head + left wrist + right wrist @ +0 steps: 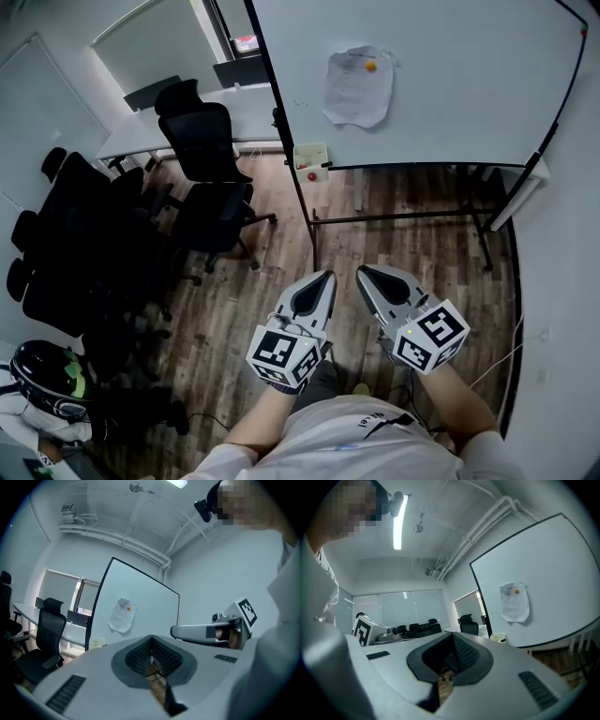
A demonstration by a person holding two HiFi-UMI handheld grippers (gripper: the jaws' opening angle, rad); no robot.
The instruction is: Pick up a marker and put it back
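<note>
A whiteboard on a wheeled stand faces me, with a paper sheet pinned to it by an orange magnet. At its lower left edge hangs a small white holder box with a red spot and a dark marker-like stick at its side. My left gripper and right gripper are held low, side by side near my body, and point at the board from well short of it. Both are shut with nothing between the pads. The left gripper view shows the box far off, and the right gripper view shows the same box.
Black office chairs crowd the left by a white table. A helmet lies at the bottom left. The stand's black legs cross the wooden floor ahead, and a cable runs at the right.
</note>
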